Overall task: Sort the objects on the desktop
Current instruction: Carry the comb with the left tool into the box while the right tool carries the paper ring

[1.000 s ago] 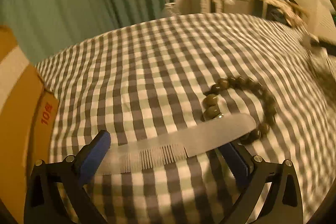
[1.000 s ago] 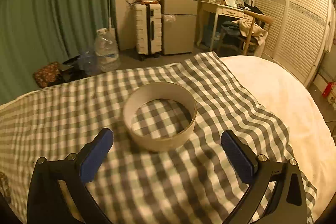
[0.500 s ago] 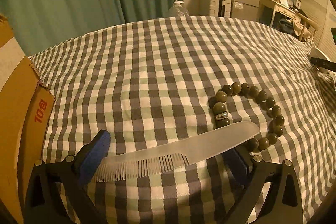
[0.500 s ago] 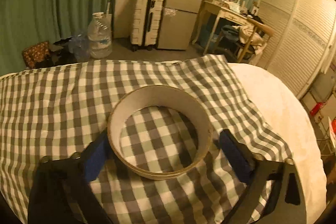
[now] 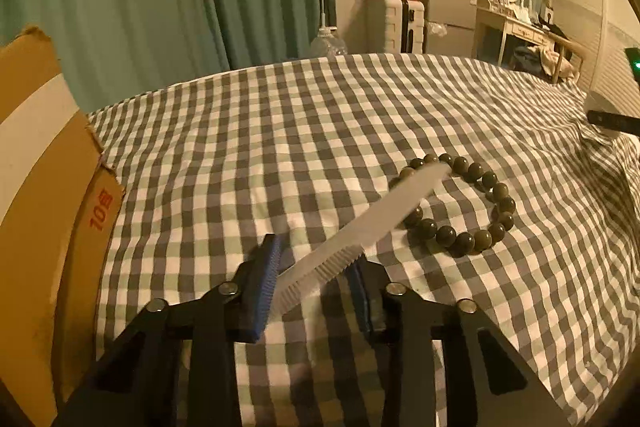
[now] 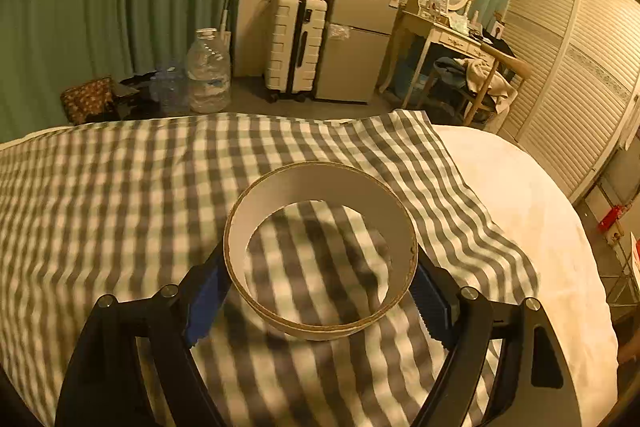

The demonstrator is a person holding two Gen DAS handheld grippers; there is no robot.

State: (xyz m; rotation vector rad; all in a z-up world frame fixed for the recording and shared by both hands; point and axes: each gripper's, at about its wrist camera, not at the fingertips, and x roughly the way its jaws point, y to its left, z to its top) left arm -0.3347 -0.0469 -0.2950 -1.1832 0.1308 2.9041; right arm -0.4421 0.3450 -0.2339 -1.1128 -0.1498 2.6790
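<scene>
Comb (image 5: 360, 227) between closing left gripper (image 5: 316, 283) jaws; handle overlies bead bracelet (image 5: 464, 203).
Right gripper (image 6: 316, 291) closing around cardboard ring (image 6: 320, 251); cardboard box (image 5: 36, 187) leftward on checked cloth (image 5: 240, 147).

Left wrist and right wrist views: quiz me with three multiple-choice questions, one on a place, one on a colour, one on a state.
1. The comb has its far end: A over the bead bracelet; B inside the cardboard ring; C on a plate.
2. The curtains are: A red; B green; C white.
3. The cardboard ring is: A lidded; B full of beads; C open, checked cloth showing through.
Answers: A, its tip overlaps the beads; B, green folds hang behind; C, checks are visible inside it.
</scene>
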